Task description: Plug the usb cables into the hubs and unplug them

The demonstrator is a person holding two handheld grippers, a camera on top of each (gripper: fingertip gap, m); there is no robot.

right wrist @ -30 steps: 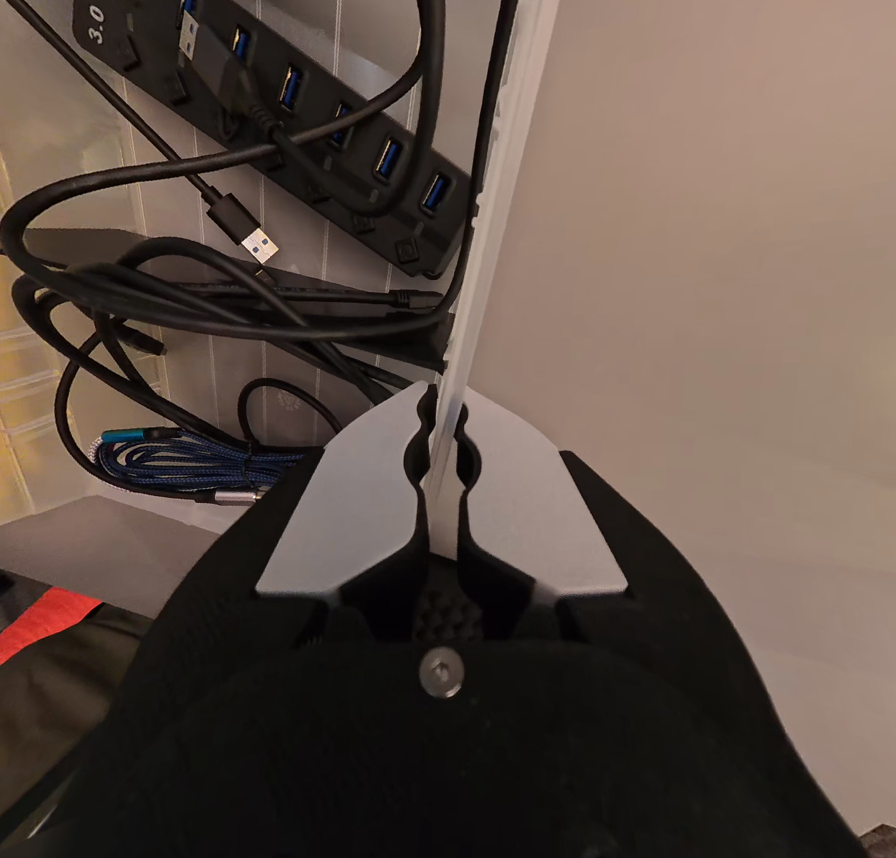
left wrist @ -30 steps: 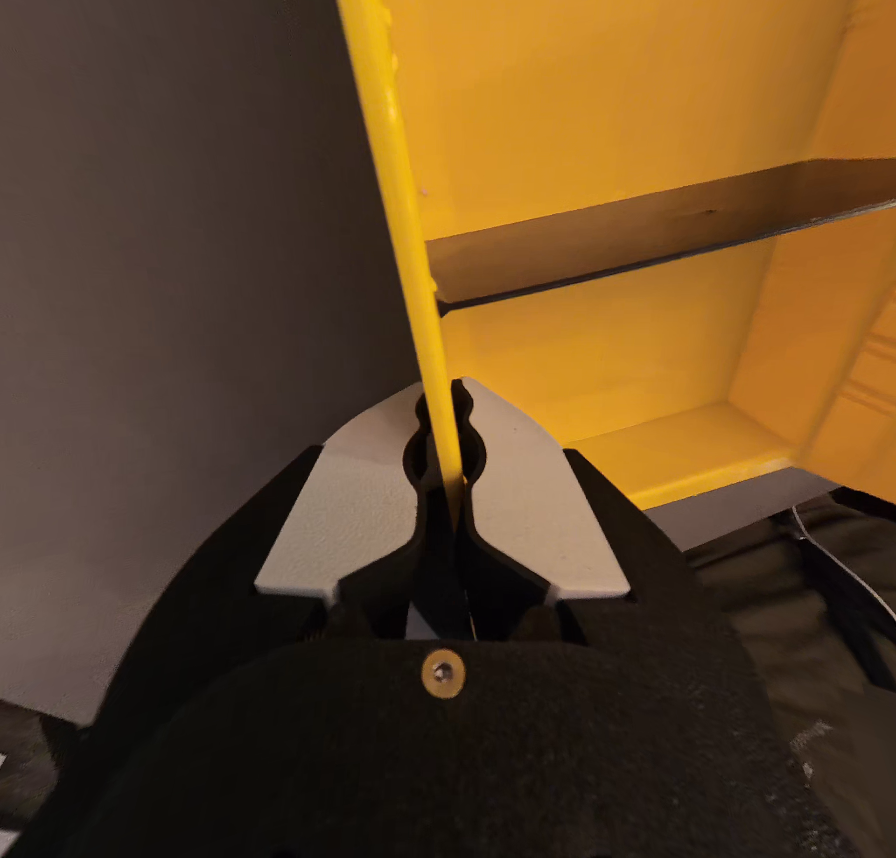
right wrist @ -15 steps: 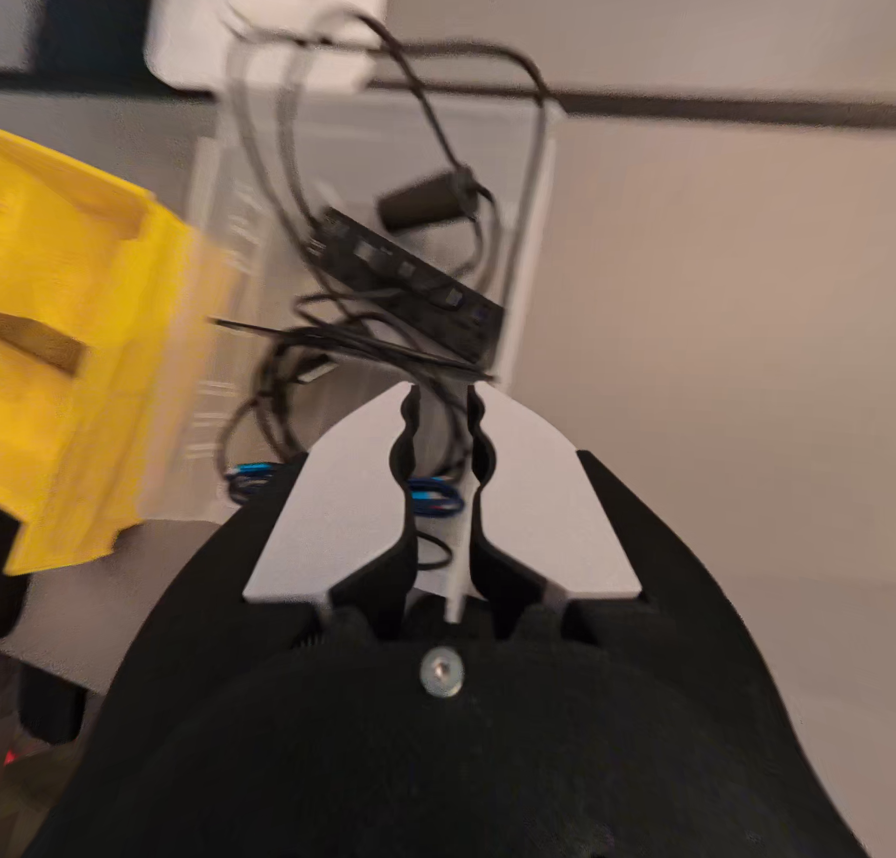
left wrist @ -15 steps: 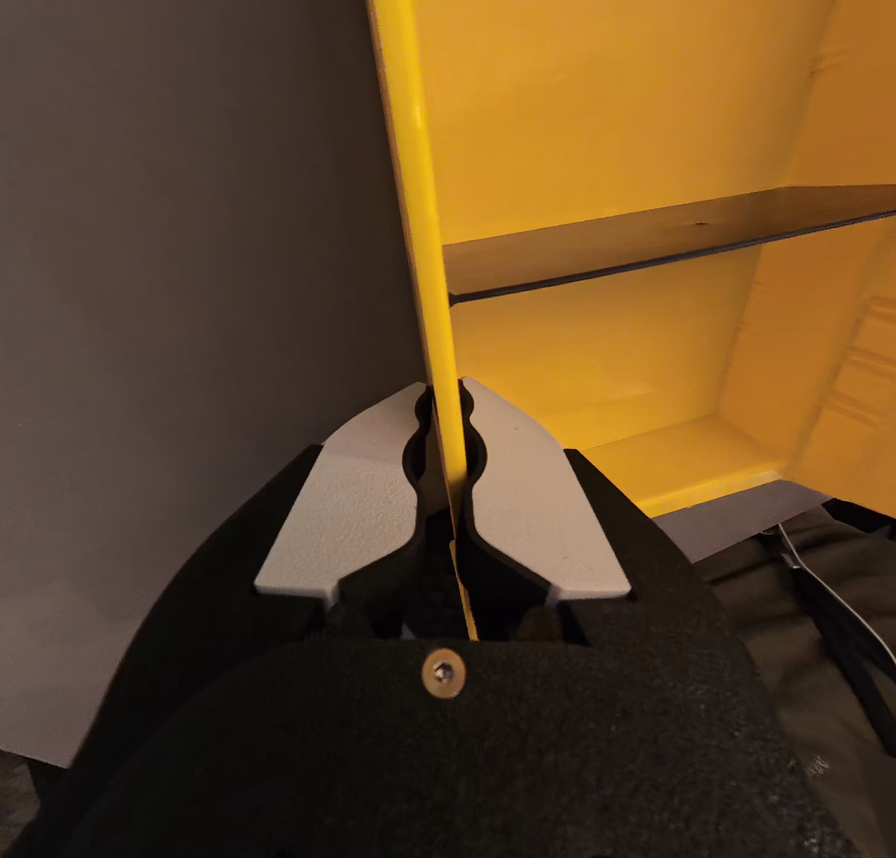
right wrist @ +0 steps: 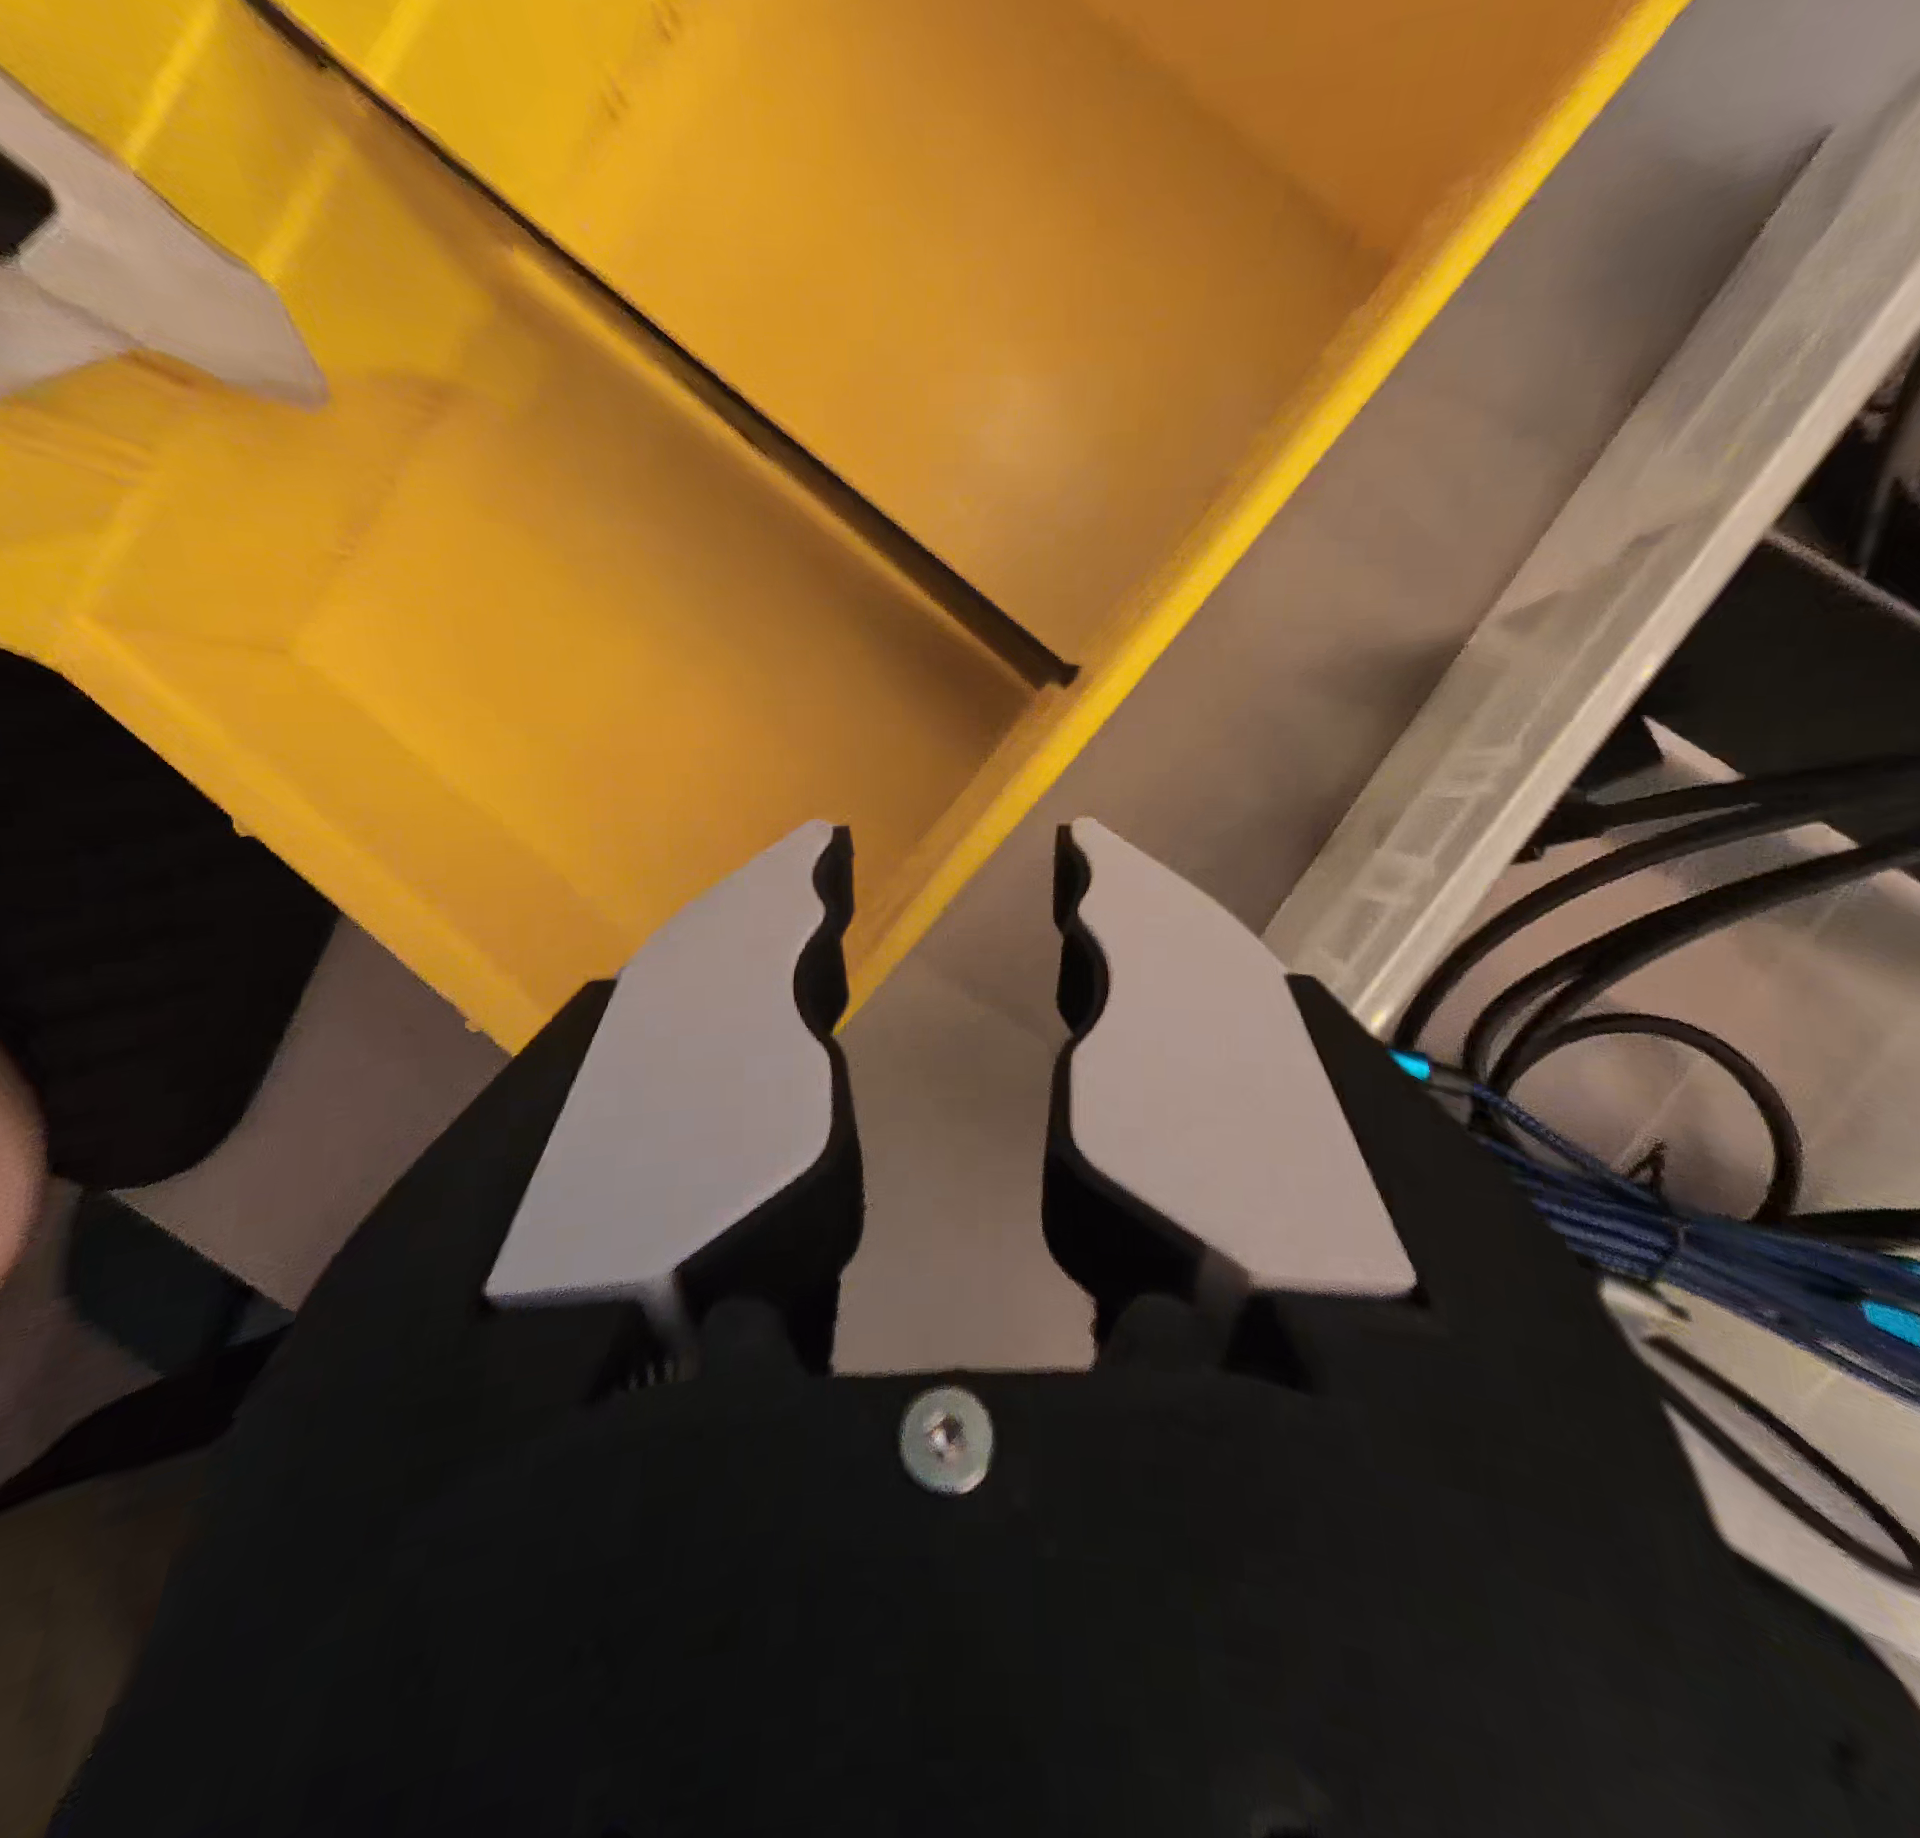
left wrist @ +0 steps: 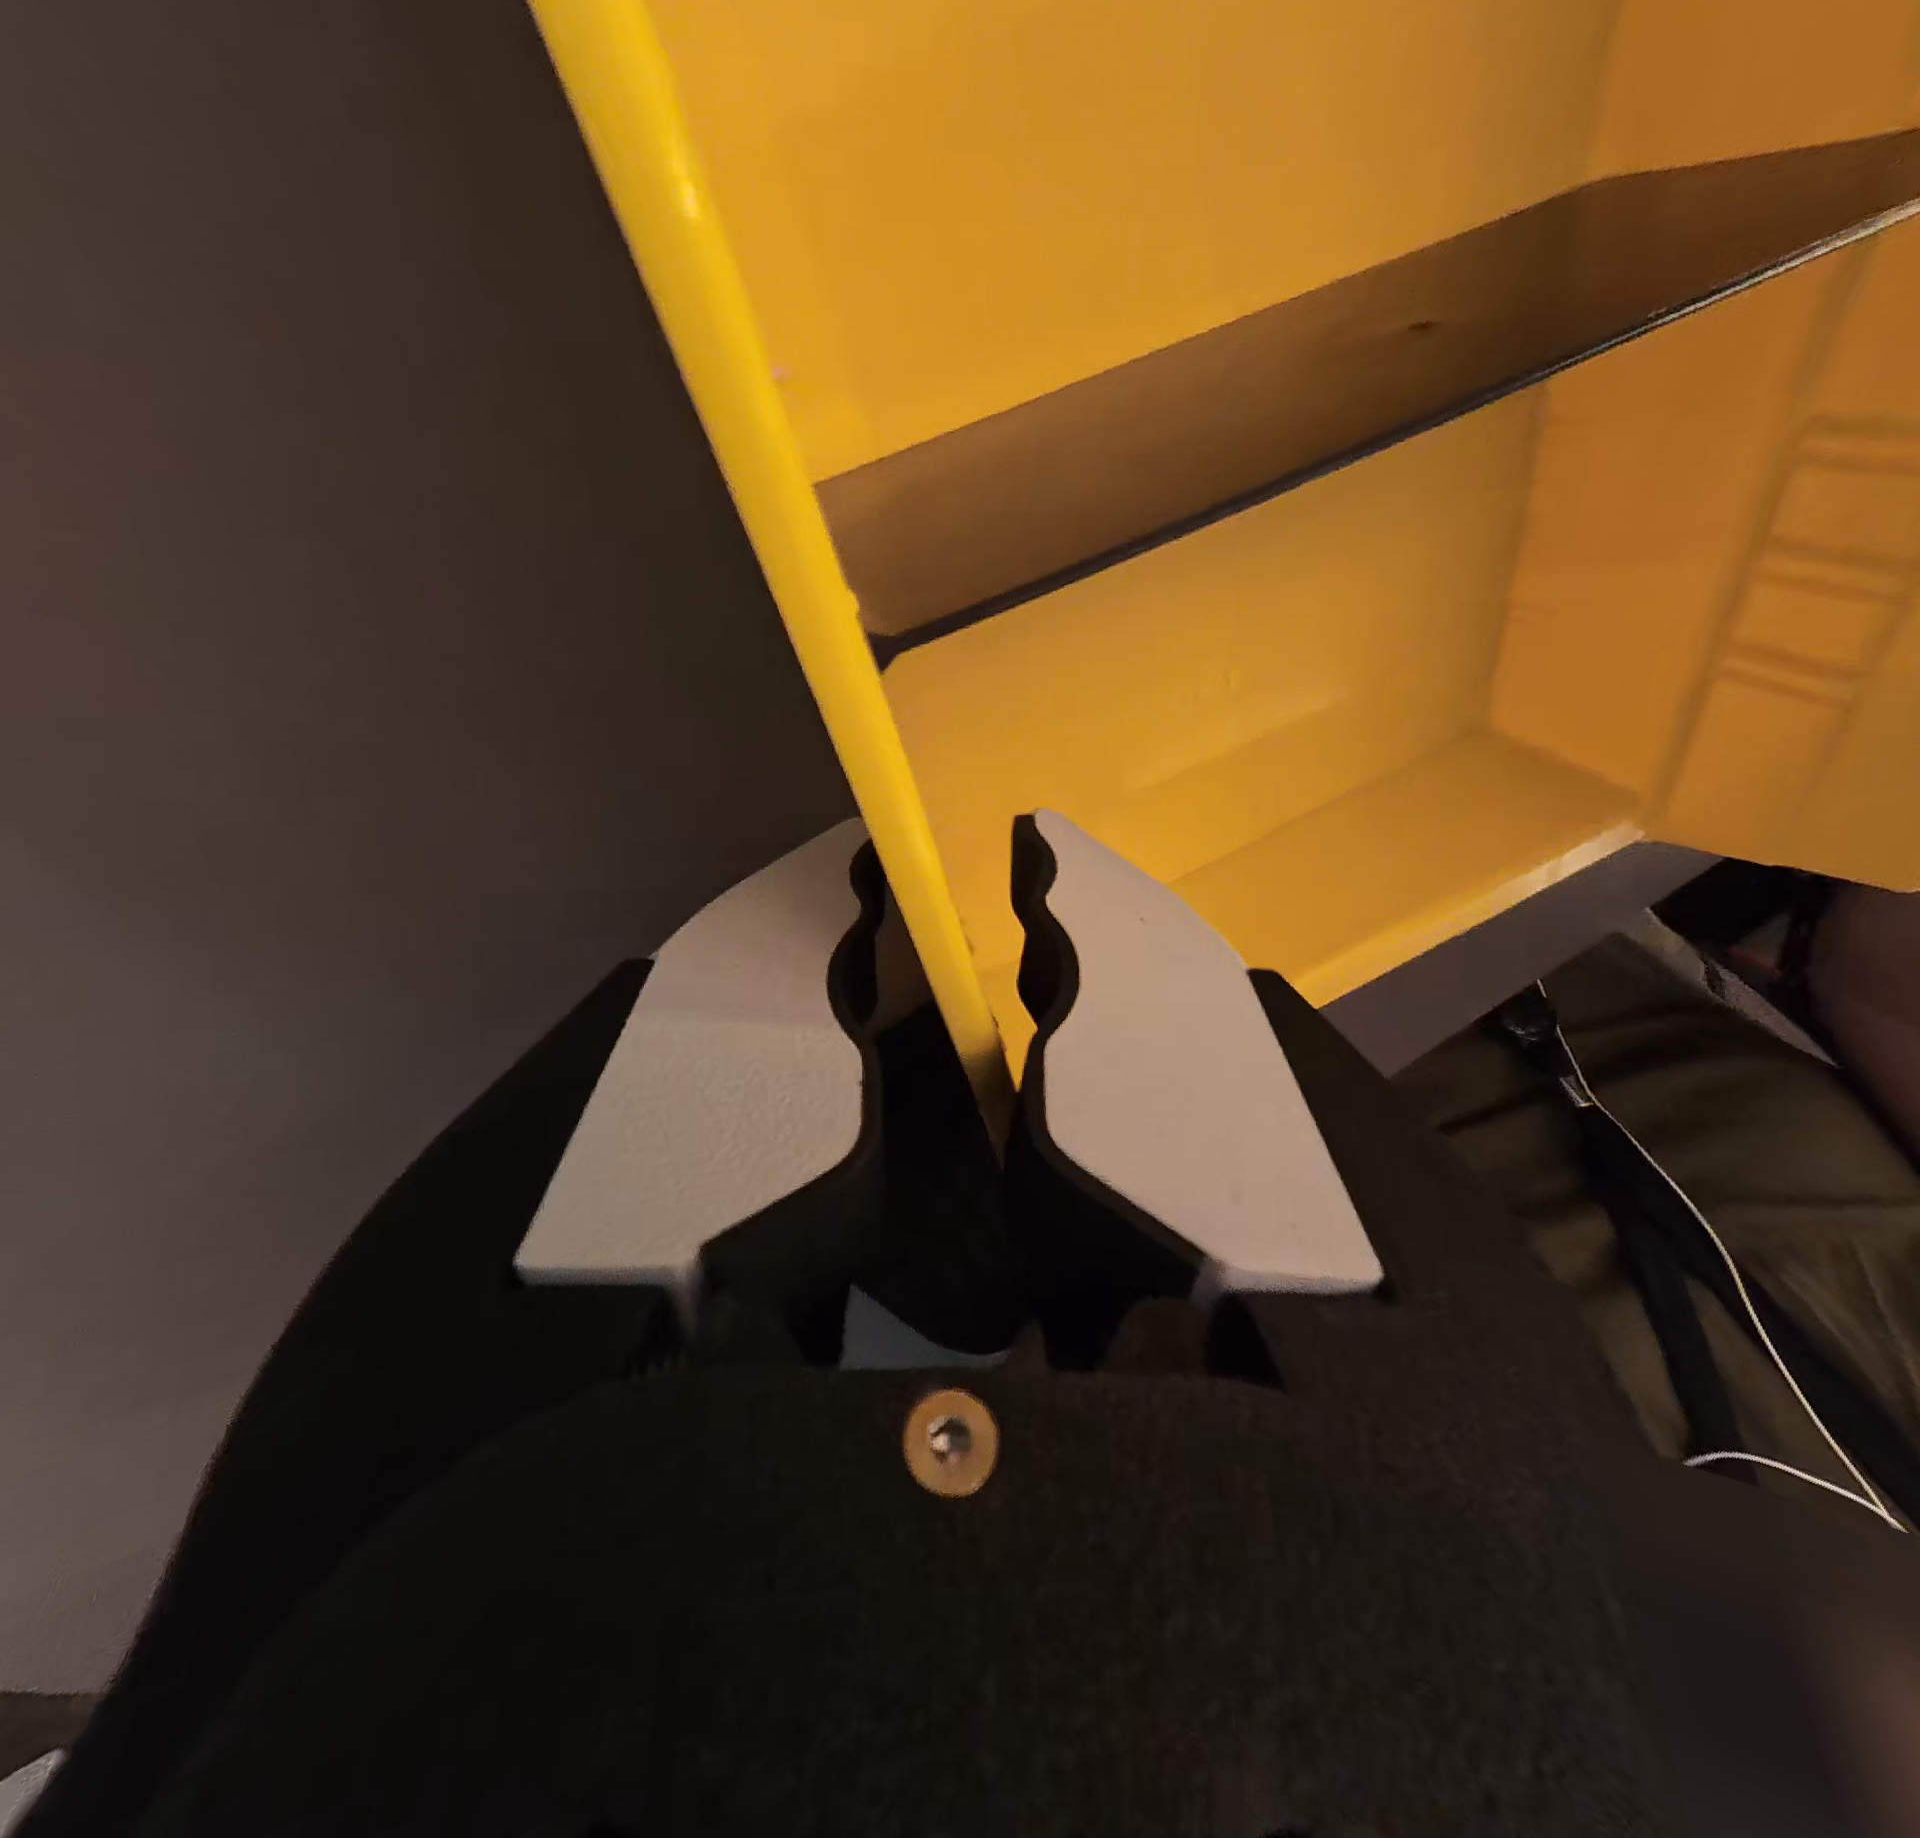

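Straddling the yellow bin (left wrist: 1195, 230) wall, the left hand-held gripper (left wrist: 940, 838) stands parted, not clamping. The right hand-held gripper (right wrist: 951, 832) gapes empty; best steer it toward the black cables (right wrist: 1662, 853).

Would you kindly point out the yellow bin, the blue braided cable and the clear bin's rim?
yellow bin (right wrist: 935, 354), right wrist view, on its floor.
blue braided cable (right wrist: 1621, 1222), right wrist view, mid-bundle.
clear bin's rim (right wrist: 1558, 666), right wrist view, along its near edge.

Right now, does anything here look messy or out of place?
The black cables lie in a loose tangle in the clear bin, beside a bundled blue cable. The yellow bin is empty; its side wall sits between the left gripper's open jaws.
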